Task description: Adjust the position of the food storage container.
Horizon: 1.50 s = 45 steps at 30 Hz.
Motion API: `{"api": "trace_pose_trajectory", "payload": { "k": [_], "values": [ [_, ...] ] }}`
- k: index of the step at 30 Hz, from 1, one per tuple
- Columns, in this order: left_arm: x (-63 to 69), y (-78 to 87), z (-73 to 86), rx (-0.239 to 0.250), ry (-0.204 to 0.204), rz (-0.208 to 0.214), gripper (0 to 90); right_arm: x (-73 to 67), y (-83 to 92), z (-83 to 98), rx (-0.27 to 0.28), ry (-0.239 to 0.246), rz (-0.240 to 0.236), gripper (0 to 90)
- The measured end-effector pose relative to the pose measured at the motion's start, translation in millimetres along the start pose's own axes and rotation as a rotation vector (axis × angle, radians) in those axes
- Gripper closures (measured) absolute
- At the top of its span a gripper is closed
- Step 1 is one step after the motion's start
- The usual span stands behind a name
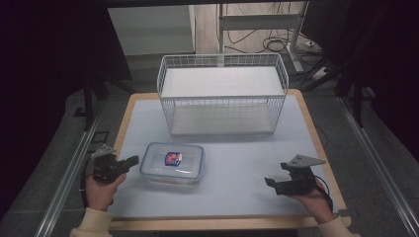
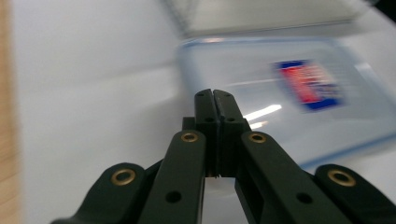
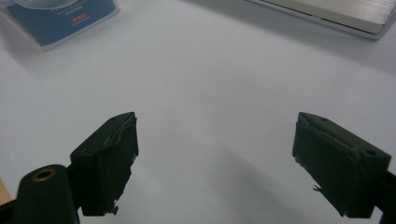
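Lower left of the high view, your left gripper [image 1: 132, 161], jaws pressed together and empty, points at the lidded plastic container [image 1: 172, 164]; lower right, your right gripper [image 1: 271, 182] gapes wide, holding nothing.

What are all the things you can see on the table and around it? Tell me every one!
Wire basket: one, white, at the far middle of the table, with a pale shelf board inside.
Food box: one, clear with a bluish lid and a red and blue label, near left of the table, lid on.
Table mat: one, pale blue-grey, over the wooden tabletop.
Cables: several, dark, on the floor behind the table.
Left gripper: one, black, jaws shut, tips close to the box's left edge.
Right gripper: one, black, jaws wide open, near right of the table.
Hands: two, cream sleeves, one holding each gripper.
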State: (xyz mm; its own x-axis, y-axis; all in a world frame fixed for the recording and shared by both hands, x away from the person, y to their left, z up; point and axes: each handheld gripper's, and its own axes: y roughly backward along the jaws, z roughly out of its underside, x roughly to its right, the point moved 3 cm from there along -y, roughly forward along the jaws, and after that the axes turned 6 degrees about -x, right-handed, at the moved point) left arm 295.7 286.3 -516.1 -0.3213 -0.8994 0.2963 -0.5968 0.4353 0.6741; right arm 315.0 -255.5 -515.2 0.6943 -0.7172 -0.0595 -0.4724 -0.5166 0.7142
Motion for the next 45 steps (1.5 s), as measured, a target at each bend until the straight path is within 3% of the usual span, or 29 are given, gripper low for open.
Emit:
{"api": "trace_pose_trajectory", "payload": {
  "k": [3,8,12,15,21,31,42,45],
  "values": [
    [-15.0,-12.4,4.5,-0.029,0.045,0.003,90.0,0.0,-0.5,0.0,-0.002,0.0,0.001,14.7],
    [-18.4,-28.2,11.8,-0.096,0.036,0.0,90.0,0.4,0.4,0.3,-0.001,0.002,0.006,14.7],
    [-15.3,-32.4,15.7,-0.114,0.038,0.061,90.0,0.4,0.3,0.5,-0.001,0.003,0.005,14.7],
    [-10.3,-32.6,16.4,-0.115,0.028,0.109,90.0,0.4,0.4,0.3,0.0,0.008,0.006,14.7],
    [-5.0,-32.5,17.7,-0.121,0.026,0.099,90.0,0.2,0.3,0.3,-0.004,0.007,0.008,14.7],
    [13.9,-38.6,21.4,-0.126,0.032,0.181,90.0,-0.7,-0.1,0.3,-0.005,0.012,0.006,14.7],
    [36.9,-52.0,14.7,-0.121,0.026,0.225,90.0,-0.3,-0.5,0.5,-0.008,0.01,0.01,14.7],
    [47.1,-58.9,11.5,-0.127,0.007,0.233,90.0,-0.6,-1.1,0.5,-0.009,0.012,0.008,14.7]
  ]
}}
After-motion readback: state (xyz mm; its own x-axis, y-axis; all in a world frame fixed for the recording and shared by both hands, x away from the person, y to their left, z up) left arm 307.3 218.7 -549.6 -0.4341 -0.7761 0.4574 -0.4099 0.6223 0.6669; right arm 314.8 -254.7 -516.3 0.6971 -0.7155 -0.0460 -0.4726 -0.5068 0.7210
